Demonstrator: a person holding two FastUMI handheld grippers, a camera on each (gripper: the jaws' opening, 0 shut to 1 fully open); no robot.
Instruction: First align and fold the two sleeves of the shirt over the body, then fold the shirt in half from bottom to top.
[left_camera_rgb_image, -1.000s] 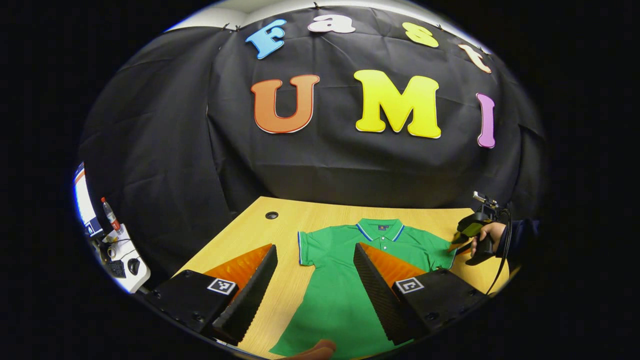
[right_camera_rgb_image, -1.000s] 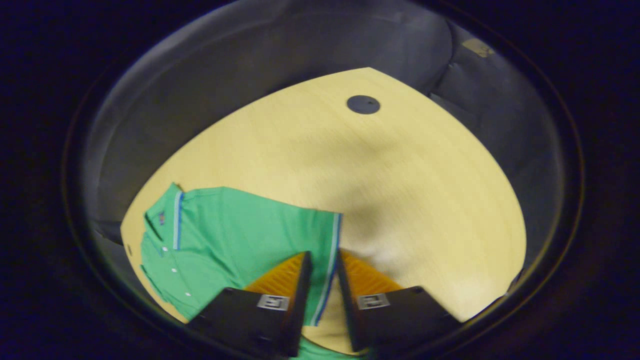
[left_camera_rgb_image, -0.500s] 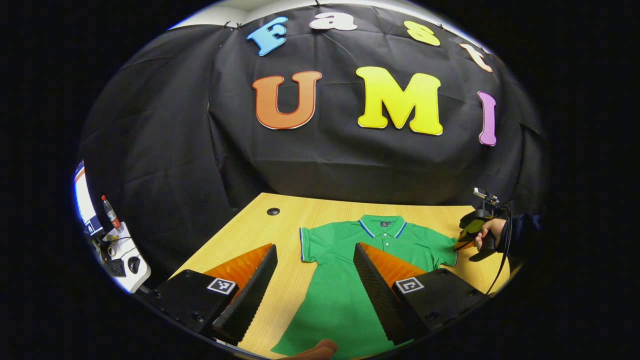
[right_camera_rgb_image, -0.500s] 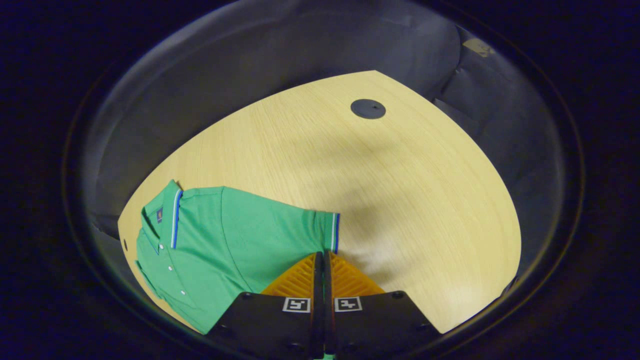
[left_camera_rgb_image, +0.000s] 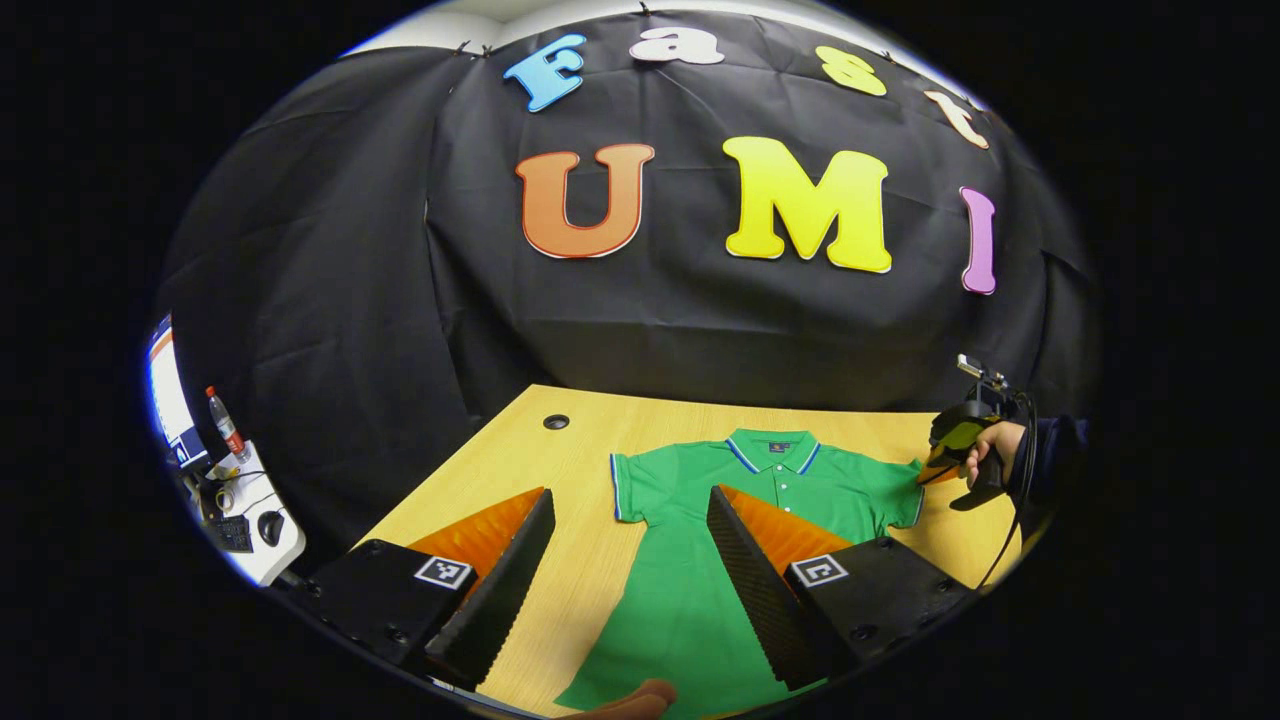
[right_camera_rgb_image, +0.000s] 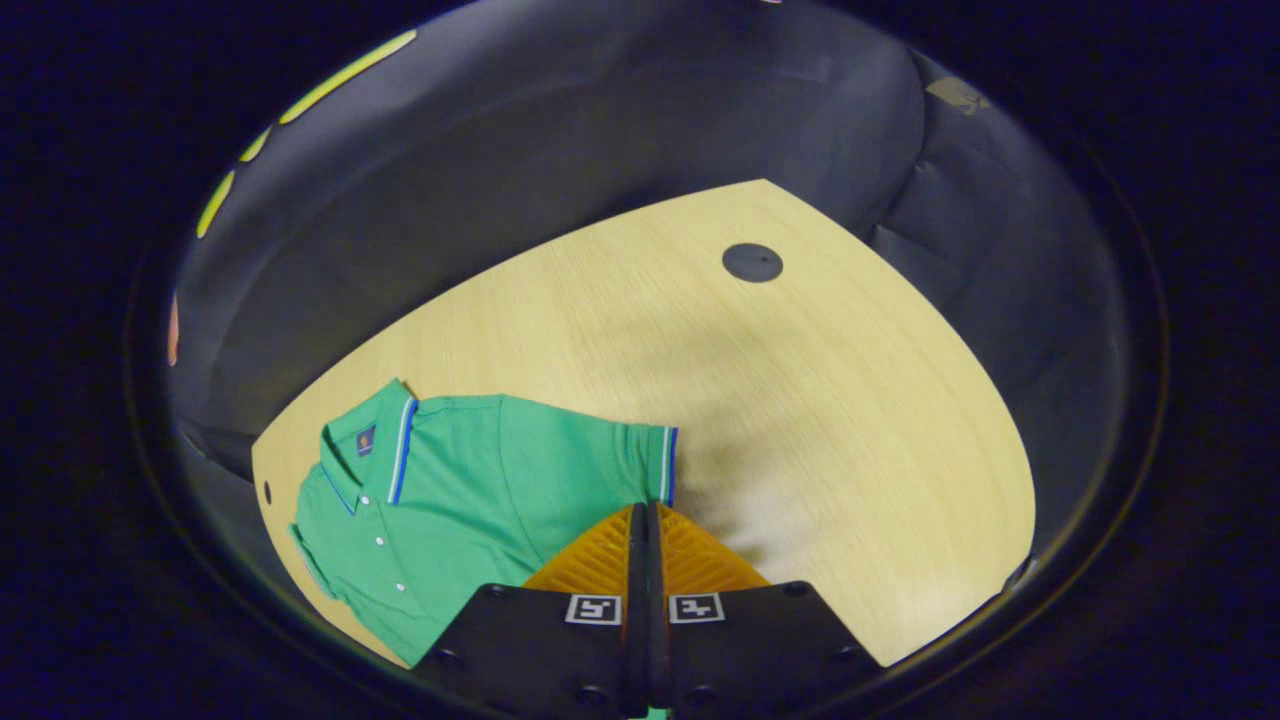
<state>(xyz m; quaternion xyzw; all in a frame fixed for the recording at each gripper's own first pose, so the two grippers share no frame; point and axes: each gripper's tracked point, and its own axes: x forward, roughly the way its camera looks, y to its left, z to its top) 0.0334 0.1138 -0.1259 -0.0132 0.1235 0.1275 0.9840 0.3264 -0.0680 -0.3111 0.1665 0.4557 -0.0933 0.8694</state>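
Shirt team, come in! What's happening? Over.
Right gripper shut on the sleeve. Left gripper open above the shirt. Nothing folded, nothing blocking.

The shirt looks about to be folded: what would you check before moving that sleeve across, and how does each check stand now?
1. Right gripper shut at the sleeve cuff: ok, the fingers are together.
2. Cloth really caught between them: cannot tell, the tips hide the contact.
3. Shirt flat, collar toward the wall: ok.
4. Other sleeve spread out: ok.
5. Left gripper open and above the shirt, gripping nothing: ok.
6. Table free of obstacles along the fold path: ok; a round cap sits far off.
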